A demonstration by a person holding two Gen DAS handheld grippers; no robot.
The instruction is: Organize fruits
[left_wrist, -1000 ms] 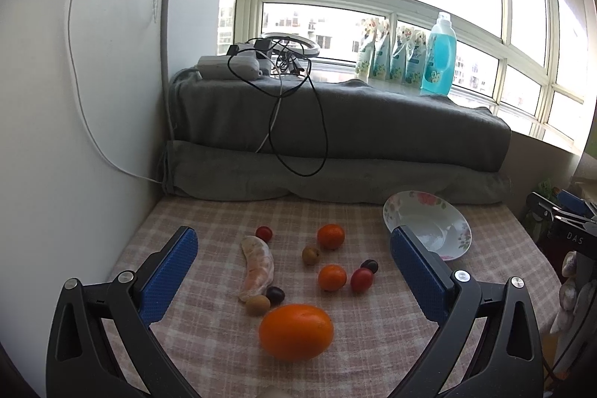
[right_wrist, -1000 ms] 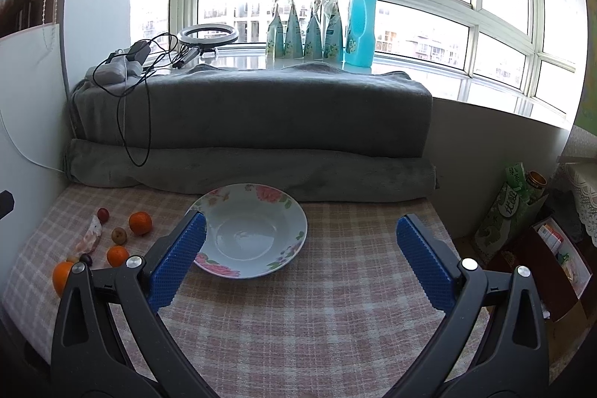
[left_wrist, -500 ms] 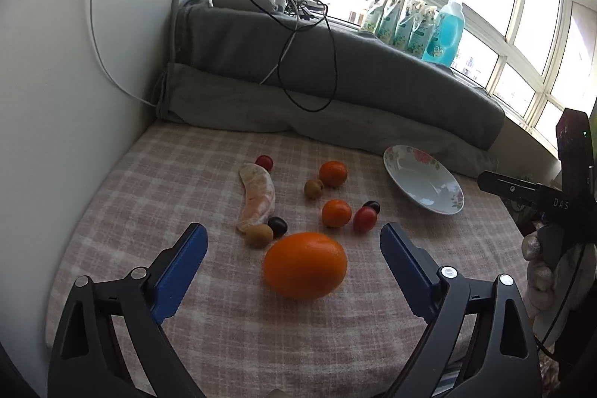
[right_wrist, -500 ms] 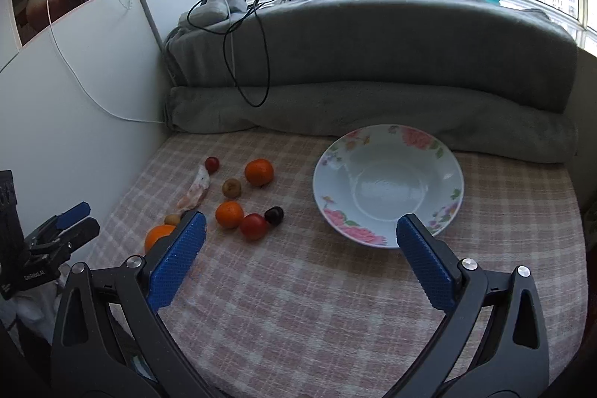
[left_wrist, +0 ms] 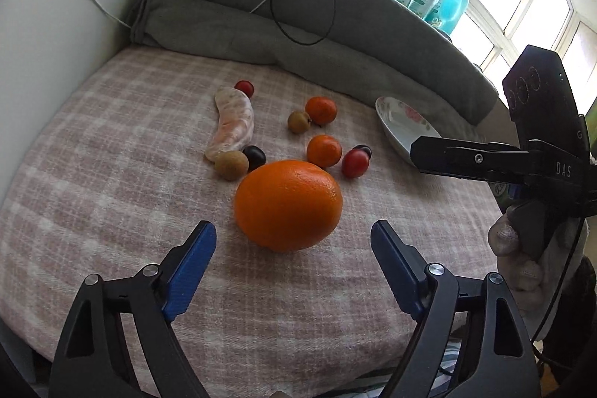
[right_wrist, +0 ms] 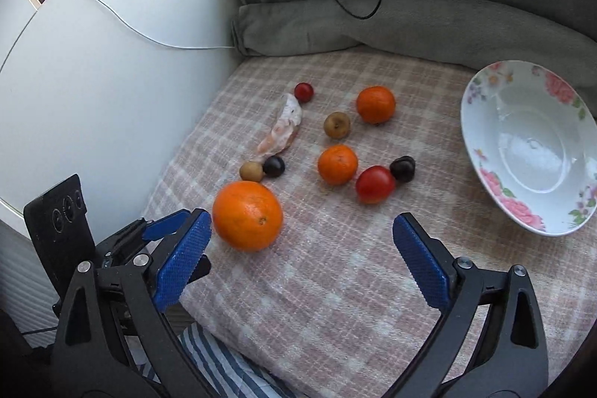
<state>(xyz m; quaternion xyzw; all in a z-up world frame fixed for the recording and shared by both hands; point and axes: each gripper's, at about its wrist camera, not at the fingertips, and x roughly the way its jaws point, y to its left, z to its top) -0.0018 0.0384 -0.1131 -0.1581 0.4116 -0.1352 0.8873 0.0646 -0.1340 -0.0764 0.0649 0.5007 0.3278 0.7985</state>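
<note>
Left wrist view shows the left tongs (left_wrist: 293, 237) spread apart just short of the big orange (left_wrist: 288, 204), which lies on the checked cloth of the table (left_wrist: 112, 144) nearest the camera. Their jaws have just been closing a little, yet nothing sits between them and neither blue pad touches the fruit. The right tongs (right_wrist: 302, 241) are likewise released and empty, hovering over bare cloth between the big orange and the flowered bowl (right_wrist: 481, 152), which stands empty at the right.

Judging by the layout, the step in hand is picking up that orange for the bowl. To do it well, the left tongs should come forward until the pads flank the orange's widest part, then close squarely; a round fruit on soft cloth may roll away if one pad arrives first. The small fruits (left_wrist: 324, 150) just behind should stay undisturbed.
</note>
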